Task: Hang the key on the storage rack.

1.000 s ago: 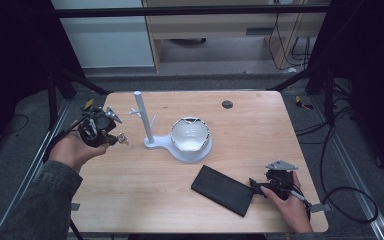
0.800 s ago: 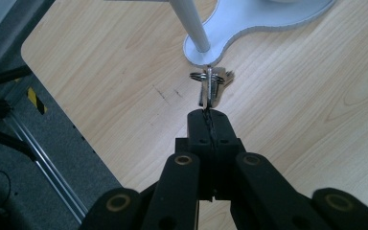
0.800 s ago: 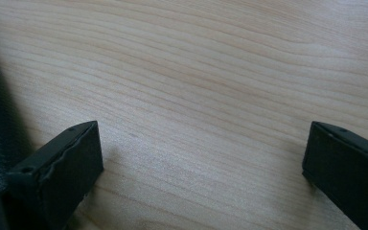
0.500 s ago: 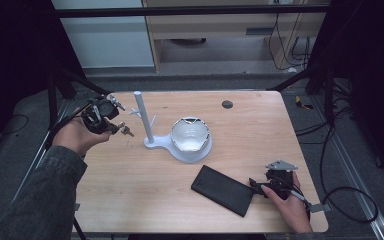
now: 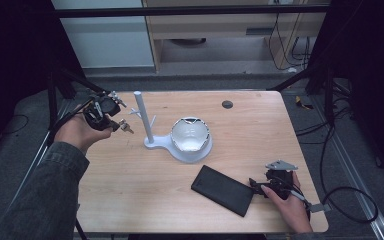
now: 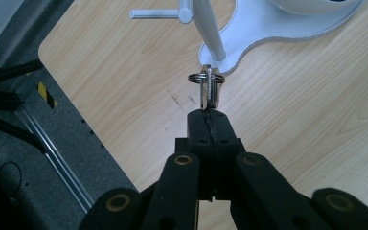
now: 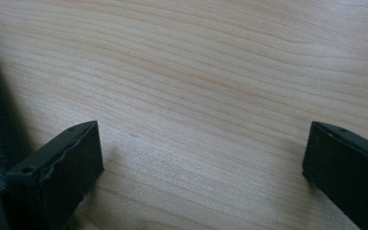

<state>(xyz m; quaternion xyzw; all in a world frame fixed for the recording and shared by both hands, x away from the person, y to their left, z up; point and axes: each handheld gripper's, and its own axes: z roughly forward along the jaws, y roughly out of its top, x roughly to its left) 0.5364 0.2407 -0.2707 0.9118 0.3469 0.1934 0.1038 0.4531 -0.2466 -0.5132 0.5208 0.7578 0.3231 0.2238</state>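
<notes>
My left gripper (image 5: 122, 126) hangs over the table's left side, shut on a small metal key with a split ring (image 6: 207, 87); the same key ring (image 5: 126, 127) shows as a glint left of the stand. The white stand (image 5: 144, 117) has an upright post with short pegs on a flat base that also carries a white bowl (image 5: 190, 134). In the left gripper view the post (image 6: 207, 28) rises just beyond the ring. My right gripper (image 5: 256, 184) rests on the table at the front right, jaws wide open on bare wood (image 7: 206, 96), next to a black flat case (image 5: 222, 189).
A small dark round cap (image 5: 227, 104) lies near the table's far edge. The wooden table (image 5: 130, 180) has bare wood at the front left. Black tripod legs and cables stand on the floor around both sides.
My left hand has carried the key up and to the right, closer to the stand's post. The right hand and the black case have stayed put.
</notes>
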